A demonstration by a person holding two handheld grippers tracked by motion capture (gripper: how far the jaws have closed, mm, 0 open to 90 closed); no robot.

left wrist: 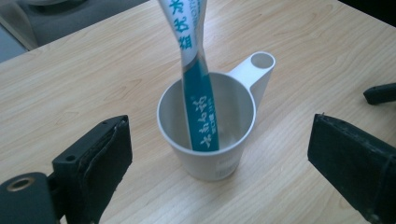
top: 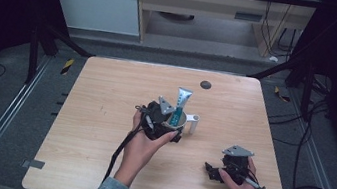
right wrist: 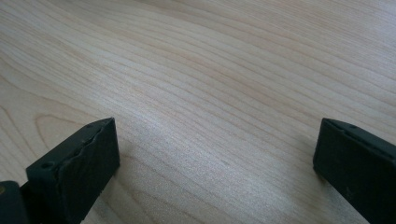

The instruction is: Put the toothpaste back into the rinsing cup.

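Note:
A white cup (top: 177, 122) (left wrist: 219, 163) with a side handle (left wrist: 259, 70) stands upright near the middle of the wooden table. A teal and white toothpaste tube (top: 182, 100) (left wrist: 198, 102) leans inside it, its top sticking out above the rim. My left gripper (top: 168, 125) (left wrist: 219, 135) is open just in front of the cup, its jaws wide on either side and clear of the wall. My right gripper (top: 210, 171) (right wrist: 215, 135) rests low near the table's front right, open over bare wood with nothing between its jaws.
The light wooden table (top: 100, 130) has a small black round disc (top: 205, 85) near its far edge. Black frame posts and cables lie on the floor to the right (top: 310, 146). A wooden cabinet (top: 219, 11) stands beyond the table.

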